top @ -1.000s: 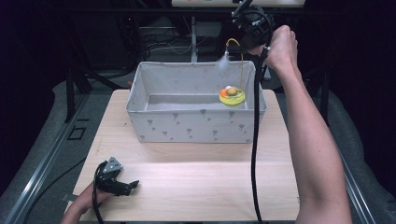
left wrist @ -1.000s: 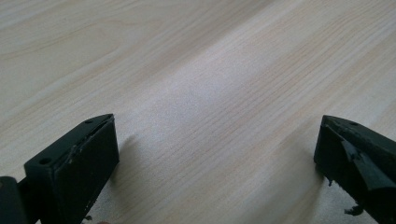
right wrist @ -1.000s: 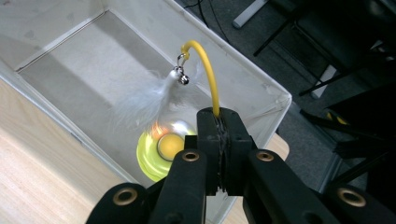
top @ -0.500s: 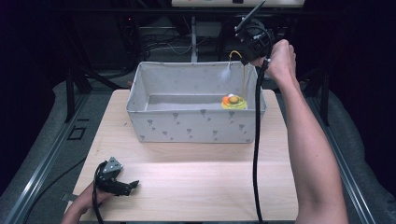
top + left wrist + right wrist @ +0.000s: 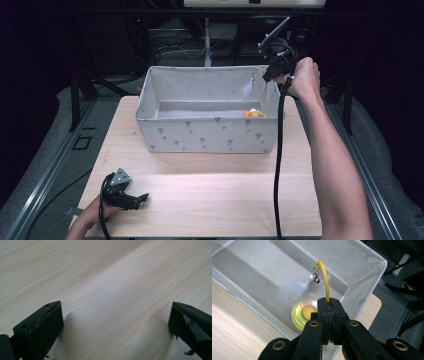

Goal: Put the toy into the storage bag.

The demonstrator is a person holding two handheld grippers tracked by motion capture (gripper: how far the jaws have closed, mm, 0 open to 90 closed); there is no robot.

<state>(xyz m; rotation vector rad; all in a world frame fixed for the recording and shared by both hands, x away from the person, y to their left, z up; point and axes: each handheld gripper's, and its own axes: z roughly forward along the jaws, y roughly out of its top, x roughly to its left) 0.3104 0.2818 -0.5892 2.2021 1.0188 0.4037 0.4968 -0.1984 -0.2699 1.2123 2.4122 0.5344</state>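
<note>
right tool (image 5: 328,305) jaws pressed together, clamped on the thin yellow curved wire stem (image 5: 325,282) of a cat toy; the stem arcs up out of the jaws and over, and a small silver bell (image 5: 316,280) plus a white fluffy feather (image 5: 294,291) hang from its far end. below the feather sits the toy's translucent yellow round base with an orange centre (image 5: 303,315), down inside the white fabric storage bin with small grey tree print (image 5: 367,272), near its right end wall. in the high view the right tool (image 5: 272,70) is held above the bin's far right corner, hand gripping it from the right, black cable (image 5: 278,150) trailing down along the forearm across the light wooden surface (image 5: 210,200). the feather (image 5: 248,89) shows pale against the bin's inner right wall, the yellow and orange base (image 5: 254,114) on the bin floor (image 5: 200,109) at the right end, close to the front wall. bin (image 5: 210,137) stands on the far half of the surface, roughly centred. left tool (image 5: 137,198) lies low at the near left corner of the surface, well apart from the bin, grey three-cornered plate (image 5: 121,177) on top. in the left gripper view its jaws stand wide apart, nothing between them, bare wood grain (image 5: 112,290) underneath.
</note>
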